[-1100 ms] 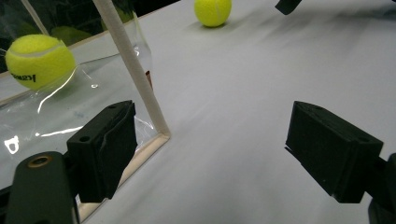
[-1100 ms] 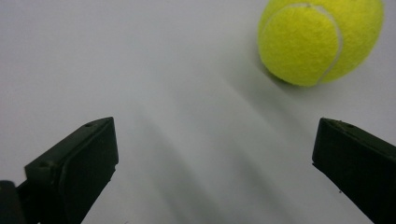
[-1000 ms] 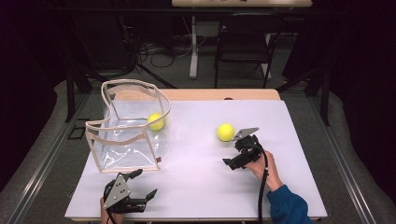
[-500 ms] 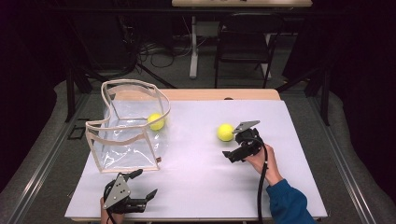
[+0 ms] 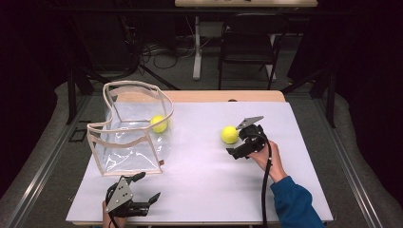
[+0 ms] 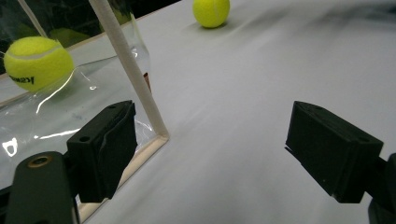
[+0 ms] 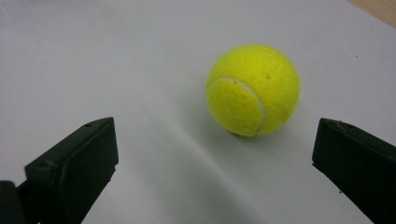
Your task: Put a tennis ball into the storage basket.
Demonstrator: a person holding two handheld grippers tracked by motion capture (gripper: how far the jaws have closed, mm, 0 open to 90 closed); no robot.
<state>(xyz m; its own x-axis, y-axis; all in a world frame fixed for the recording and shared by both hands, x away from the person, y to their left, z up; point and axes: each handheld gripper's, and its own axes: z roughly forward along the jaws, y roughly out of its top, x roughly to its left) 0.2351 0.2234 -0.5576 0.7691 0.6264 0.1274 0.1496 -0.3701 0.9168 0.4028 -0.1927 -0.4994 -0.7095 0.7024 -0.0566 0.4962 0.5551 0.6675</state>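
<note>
Yellow tennis ball [image 7: 252, 89] lies untouched between wide-open jaws.

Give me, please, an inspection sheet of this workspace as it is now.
Surface: white table, wooden strip at far edge.
Job's things: one ball lies free on the table; second ball sits in the clear bag, which stands open.
Clutter: nothing seen.
Grippers: right tool open, ball just ahead of its jaws, not touched; left tool open, beside the bag's near corner.
Cables: black cable trails from the right tool.
Surroundings: dark room, chair, floor cables.
</note>
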